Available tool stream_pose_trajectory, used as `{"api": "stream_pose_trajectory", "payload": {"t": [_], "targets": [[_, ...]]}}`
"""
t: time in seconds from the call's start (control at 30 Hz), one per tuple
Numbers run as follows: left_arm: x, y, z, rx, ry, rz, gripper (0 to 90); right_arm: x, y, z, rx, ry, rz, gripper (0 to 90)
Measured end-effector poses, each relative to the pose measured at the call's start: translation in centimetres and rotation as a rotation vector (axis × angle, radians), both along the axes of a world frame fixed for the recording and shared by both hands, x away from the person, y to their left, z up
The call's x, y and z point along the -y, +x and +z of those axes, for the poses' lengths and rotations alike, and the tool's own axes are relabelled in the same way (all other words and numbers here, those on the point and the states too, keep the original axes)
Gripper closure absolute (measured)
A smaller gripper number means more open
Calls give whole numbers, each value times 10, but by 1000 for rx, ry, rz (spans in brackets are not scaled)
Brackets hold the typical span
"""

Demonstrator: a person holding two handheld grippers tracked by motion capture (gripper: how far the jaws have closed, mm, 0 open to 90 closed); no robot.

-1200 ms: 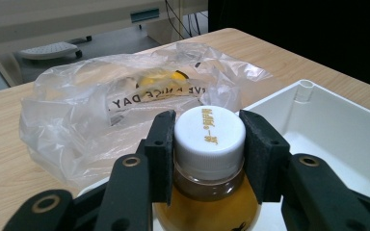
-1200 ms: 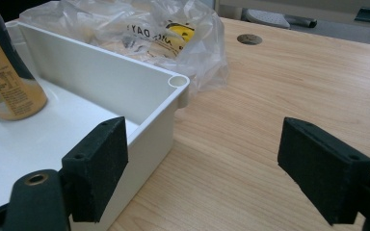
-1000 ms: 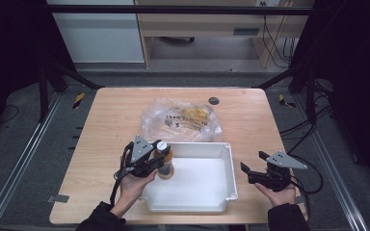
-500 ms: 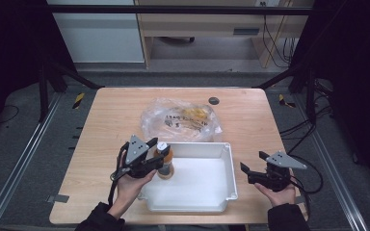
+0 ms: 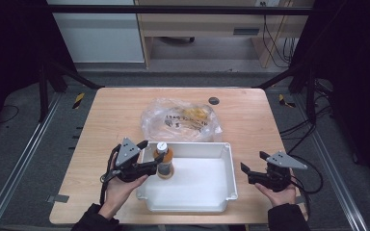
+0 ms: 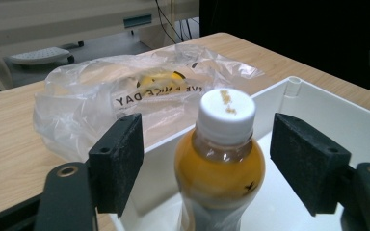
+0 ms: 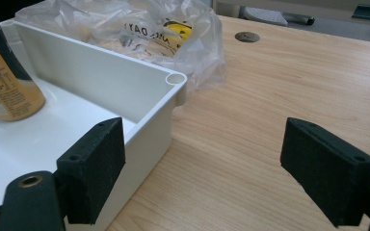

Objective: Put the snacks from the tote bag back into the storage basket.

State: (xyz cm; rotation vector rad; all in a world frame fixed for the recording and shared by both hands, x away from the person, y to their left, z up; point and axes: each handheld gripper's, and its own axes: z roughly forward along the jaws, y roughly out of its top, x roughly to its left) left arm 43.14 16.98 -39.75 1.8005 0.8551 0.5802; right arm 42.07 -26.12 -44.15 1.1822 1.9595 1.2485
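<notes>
An orange drink bottle (image 5: 164, 161) with a white cap stands upright in the near-left corner of the white tray (image 5: 188, 207). My left gripper (image 5: 152, 153) reaches over the tray's left wall. Its jaws have just been opening. In the left gripper view the bottle (image 6: 221, 159) stands between the two pads (image 6: 118, 163), with a gap on each side, so the left gripper (image 6: 214, 166) is open. My right gripper (image 5: 253, 161) hovers over the table to the right of the tray. In its own view the right gripper (image 7: 212, 168) is open and holds nothing; the bottle (image 7: 5, 82) shows far left.
A crumpled clear plastic bag (image 5: 183, 120) with yellow contents lies just behind the tray. A dark round hole (image 5: 214, 100) sits near the table's far edge. Bare wood stretches to the right of the tray wall (image 7: 101, 77). Black frame posts stand at the table's far corners.
The left jaws have let go of the bottle and spread wide. The left hand has drawn back a little to the left. The bottle stays upright in the tray. The right hand is still.
</notes>
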Motion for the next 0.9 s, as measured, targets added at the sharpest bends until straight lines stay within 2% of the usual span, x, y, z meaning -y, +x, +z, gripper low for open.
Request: {"api": "stream_pose_trajectory", "payload": {"t": [0.17, 0.5, 0.73, 0.9], "targets": [[-12, -2, -2, 12, 2, 6, 250, 1, -1, 1, 1, 0, -3, 160], [-34, -1, -12, 9, 7, 37, 223, 3, -1, 1, -5, -13, -14, 156], [-53, 0, -27, 1, 32, 65, 228, 11, -2, -1, -7, 5, -37, 158], [-68, 3, -39, -21, 39, 101, 227, 14, -2, -3, -1, -4, -42, 158]]}}
